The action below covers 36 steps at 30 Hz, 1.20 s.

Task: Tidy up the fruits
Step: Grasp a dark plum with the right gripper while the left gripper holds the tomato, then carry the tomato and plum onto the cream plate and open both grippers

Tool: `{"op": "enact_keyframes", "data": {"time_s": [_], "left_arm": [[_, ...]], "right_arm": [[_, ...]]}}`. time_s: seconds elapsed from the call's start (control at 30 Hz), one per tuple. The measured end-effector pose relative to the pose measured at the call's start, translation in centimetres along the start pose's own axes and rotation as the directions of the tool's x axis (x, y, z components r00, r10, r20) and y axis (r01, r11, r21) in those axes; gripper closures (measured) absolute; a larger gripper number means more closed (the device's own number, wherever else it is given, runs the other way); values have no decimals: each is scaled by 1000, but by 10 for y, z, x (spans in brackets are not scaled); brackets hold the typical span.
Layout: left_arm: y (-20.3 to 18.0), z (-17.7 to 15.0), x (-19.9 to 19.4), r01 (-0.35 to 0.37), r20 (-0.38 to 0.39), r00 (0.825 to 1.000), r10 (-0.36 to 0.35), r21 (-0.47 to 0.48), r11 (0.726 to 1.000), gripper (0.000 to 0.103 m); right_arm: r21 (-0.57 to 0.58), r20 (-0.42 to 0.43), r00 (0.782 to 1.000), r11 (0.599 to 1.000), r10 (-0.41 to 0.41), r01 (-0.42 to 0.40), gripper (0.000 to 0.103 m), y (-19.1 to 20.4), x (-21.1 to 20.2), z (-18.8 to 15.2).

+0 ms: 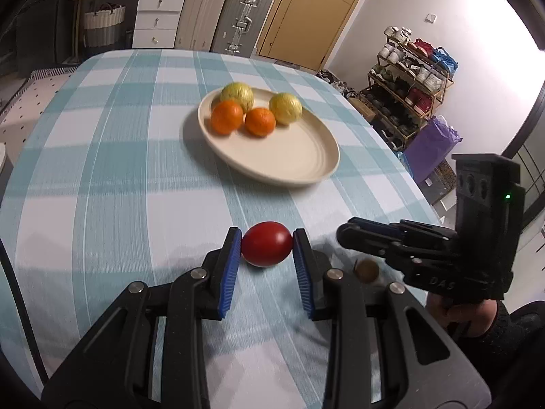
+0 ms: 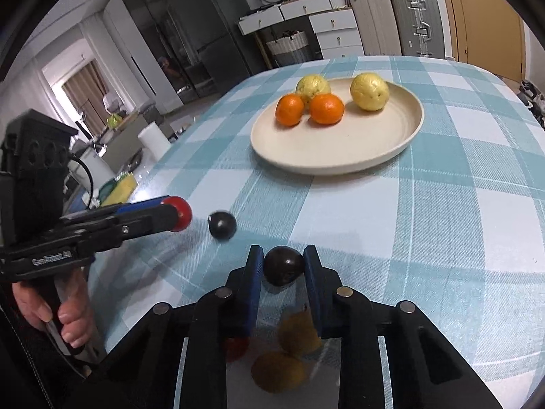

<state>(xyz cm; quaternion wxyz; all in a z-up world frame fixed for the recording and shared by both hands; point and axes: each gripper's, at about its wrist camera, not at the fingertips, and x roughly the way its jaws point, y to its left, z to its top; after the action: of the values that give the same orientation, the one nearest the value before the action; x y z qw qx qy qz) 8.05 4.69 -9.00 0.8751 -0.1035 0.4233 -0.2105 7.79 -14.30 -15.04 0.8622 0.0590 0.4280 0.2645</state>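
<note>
Both loaded: left gripper fingers clamp the red fruit, right gripper fingers pinch the dark plum. Smooth round skins could squirt free en route to the plate, or nudge the loose plum off the worktop.

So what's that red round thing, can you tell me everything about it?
The red fruit is smooth, shiny and egg-shaped, maybe a tomato or plum, deep red all over with no stem showing. It lies sideways between the blue pads of the left tongs, which squeeze it on both sides. It sits just above the checked tablecloth, casting a small shadow. The cream plate of oranges and yellow fruits is farther back, not touching it.
</note>
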Motion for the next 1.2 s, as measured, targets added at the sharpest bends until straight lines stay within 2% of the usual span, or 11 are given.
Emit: {"op": "enact_keyframes", "data": {"time_s": [0.4, 0.9, 1.2], "left_arm": [[-6, 62, 26, -2, 24, 1000, 1, 31, 1000, 75], [-9, 151, 79, -16, 35, 999, 14, 80, 997, 75], [-8, 190, 123, -19, -2, 1000, 20, 98, 995, 75]], "right_arm": [[10, 95, 995, 1000, 17, -18, 78, -24, -15, 52], [10, 116, 993, 1000, 8, -9, 78, -47, 14, 110], [24, 103, 995, 1000, -13, 11, 78, -59, 34, 131]]}}
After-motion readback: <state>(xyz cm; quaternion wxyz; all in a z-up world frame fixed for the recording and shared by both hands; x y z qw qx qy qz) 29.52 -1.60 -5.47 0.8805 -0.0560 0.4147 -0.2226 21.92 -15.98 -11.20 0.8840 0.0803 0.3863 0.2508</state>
